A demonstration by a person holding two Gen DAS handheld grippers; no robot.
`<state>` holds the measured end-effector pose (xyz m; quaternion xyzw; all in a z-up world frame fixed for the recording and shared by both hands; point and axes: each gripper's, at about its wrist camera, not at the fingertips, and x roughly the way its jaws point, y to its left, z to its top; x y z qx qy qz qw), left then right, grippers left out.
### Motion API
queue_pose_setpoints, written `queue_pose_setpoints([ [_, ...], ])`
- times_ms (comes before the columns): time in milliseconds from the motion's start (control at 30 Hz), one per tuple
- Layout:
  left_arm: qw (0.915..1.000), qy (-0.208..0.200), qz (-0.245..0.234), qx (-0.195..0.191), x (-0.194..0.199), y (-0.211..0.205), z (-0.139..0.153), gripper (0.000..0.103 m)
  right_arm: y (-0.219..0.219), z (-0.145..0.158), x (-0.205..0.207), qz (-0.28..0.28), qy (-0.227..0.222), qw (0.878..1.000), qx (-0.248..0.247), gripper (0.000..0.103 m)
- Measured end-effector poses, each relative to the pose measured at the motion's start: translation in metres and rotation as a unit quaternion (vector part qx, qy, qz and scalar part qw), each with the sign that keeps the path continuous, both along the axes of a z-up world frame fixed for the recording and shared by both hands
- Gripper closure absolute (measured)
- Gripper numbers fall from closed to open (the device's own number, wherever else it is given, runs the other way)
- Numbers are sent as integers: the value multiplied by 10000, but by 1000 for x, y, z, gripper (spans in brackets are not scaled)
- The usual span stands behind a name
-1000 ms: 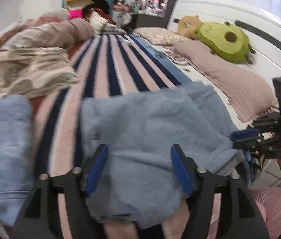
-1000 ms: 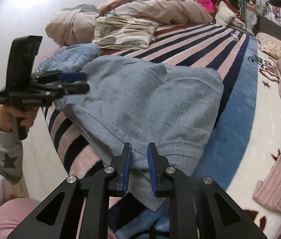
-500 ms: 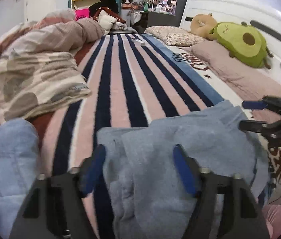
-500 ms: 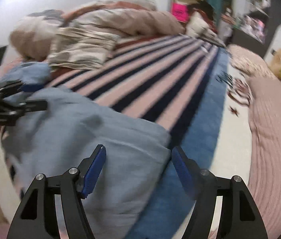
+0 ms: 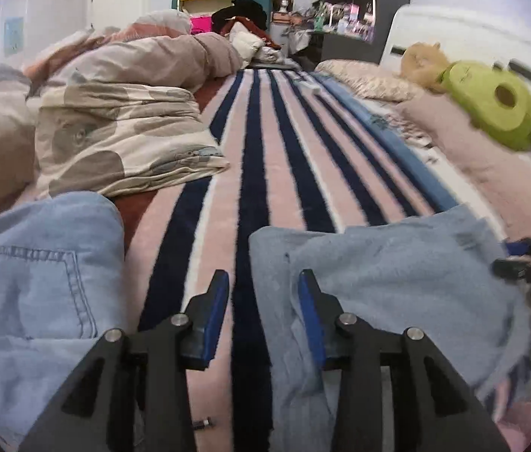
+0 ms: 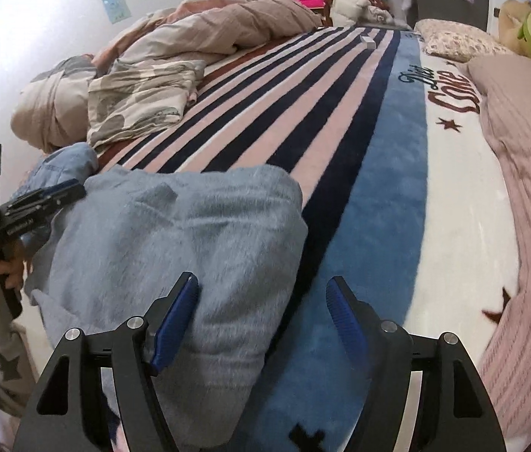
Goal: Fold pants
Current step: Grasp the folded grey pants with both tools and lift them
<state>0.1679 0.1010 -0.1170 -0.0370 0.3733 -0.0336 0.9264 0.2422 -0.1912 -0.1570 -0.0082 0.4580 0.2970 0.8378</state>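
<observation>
The grey-blue fleece pants point(image 5: 389, 282) lie folded in a thick bundle at the near edge of the striped bed; they also show in the right wrist view point(image 6: 175, 248). My left gripper point(image 5: 263, 316) is open and empty, hovering over the bundle's left edge. My right gripper point(image 6: 261, 324) is wide open and empty over the bundle's right edge. The left gripper also shows from the side in the right wrist view point(image 6: 66, 192), at the far left of the pants. The right gripper's tips show in the left wrist view point(image 5: 518, 256).
Light denim jeans point(image 5: 35, 275) lie left of the pants. A crumpled duvet point(image 5: 115, 128) fills the bed's left side. An avocado plush point(image 5: 491, 101) and a pink knit blanket point(image 6: 529, 188) lie along the right. The striped blanket point(image 5: 265, 158) stretches ahead.
My right gripper opened and let go of the pants' edge, then drew back. My left gripper narrowed a little and shifted left to the bundle's edge. The pants now lie folded over.
</observation>
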Motion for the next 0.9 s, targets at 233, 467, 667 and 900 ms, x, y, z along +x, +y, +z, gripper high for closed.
queue_pose_setpoints([
  [233, 9912, 311, -704, -1080, -17, 3, -2, 26, 5, 0, -17, 209, 217, 9995, 109, 31],
  [467, 9900, 668, -606, -1084, -13, -2, -32, 27, 15, -8, -26, 349, 483, 9980, 226, 31],
  [667, 9866, 648, -759, -1287, -14, -11, -35, 58, 18, -16, -26, 514, 635, 9960, 358, 43],
  [900, 9906, 351, -818, -1036, -23, -14, -14, 77, 22, 4, -36, 376, 262, 9984, 333, 72],
])
